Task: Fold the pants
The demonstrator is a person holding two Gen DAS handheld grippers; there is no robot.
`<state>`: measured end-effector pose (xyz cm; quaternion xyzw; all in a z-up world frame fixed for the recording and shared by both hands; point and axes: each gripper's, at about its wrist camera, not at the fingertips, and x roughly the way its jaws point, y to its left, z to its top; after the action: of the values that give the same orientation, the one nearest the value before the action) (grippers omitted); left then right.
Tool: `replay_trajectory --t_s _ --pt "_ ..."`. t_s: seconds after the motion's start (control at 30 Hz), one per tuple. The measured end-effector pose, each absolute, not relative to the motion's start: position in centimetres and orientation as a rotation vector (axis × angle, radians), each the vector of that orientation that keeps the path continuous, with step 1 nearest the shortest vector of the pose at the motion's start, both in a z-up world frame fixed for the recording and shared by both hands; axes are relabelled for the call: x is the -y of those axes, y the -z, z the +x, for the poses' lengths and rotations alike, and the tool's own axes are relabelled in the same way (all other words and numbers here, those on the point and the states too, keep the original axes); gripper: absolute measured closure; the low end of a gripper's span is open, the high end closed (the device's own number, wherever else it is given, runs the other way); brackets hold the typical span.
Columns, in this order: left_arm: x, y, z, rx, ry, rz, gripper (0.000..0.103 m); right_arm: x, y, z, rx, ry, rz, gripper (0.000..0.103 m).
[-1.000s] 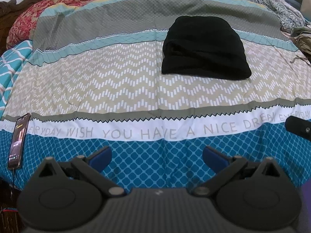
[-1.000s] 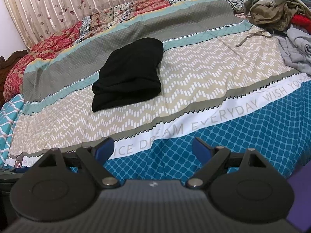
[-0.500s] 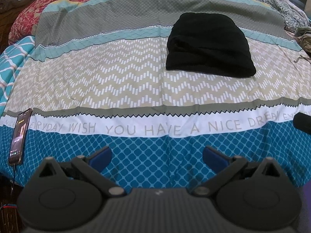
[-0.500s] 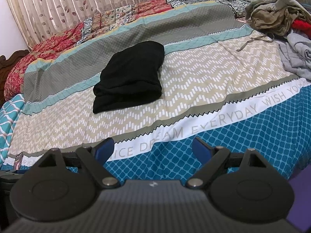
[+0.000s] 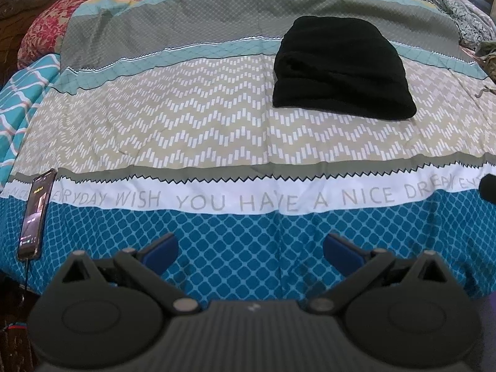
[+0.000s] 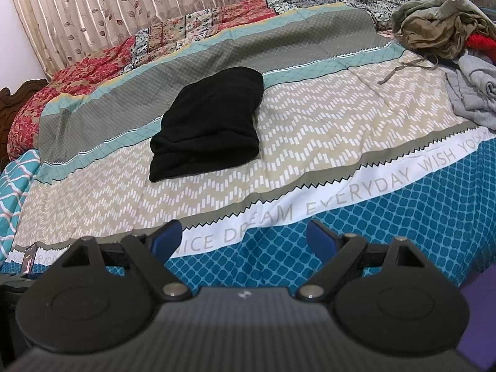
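Black pants (image 5: 341, 68) lie folded into a compact bundle on the patterned bedspread (image 5: 186, 124), far ahead of both grippers; the right wrist view has the same pants (image 6: 207, 124) left of centre. My left gripper (image 5: 249, 249) is open over the blue front edge of the bed, with nothing between its blue-padded fingers. My right gripper (image 6: 243, 237) is likewise open and empty, held back near the bed's front edge. A dark part of the right gripper (image 5: 488, 187) pokes in at the right edge of the left wrist view.
A phone (image 5: 37, 214) with a lit screen lies on the bed's front left corner. A heap of loose clothes (image 6: 446, 24) and grey garments (image 6: 474, 93) sits at the right side. Curtains (image 6: 108, 9) hang behind the bed.
Both grippers have drawn slightly back and tilted, so the folded pants sit a little farther away in view. Jaws stayed open; the pants have not moved.
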<state>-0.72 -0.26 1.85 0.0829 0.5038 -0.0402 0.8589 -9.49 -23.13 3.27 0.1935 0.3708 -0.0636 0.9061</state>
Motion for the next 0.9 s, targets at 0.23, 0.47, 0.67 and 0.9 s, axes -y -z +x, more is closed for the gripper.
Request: replay_trajectory --t_s 0.23,0.47,0.67,0.9 --pt "0.2 -1.6 -0.8 -1.063 0.079 0.19 0.0 23.0 -3.3 -9.5 -0.769 0.129 0.397 0.014" --pt "0.3 -1.2 -0.8 -1.075 0.078 0.208 0.0 23.2 -3.2 -9.4 -0.775 0.123 0.397 0.014" --pt "0.9 -0.8 -1.0 -1.087 0.105 0.234 0.0 23.2 -3.1 -9.4 -0.777 0.123 0.398 0.014" --pt "1.3 -0.5 -1.3 -1.101 0.126 0.25 0.0 23.2 -3.0 -9.4 -0.778 0.121 0.399 0.014"
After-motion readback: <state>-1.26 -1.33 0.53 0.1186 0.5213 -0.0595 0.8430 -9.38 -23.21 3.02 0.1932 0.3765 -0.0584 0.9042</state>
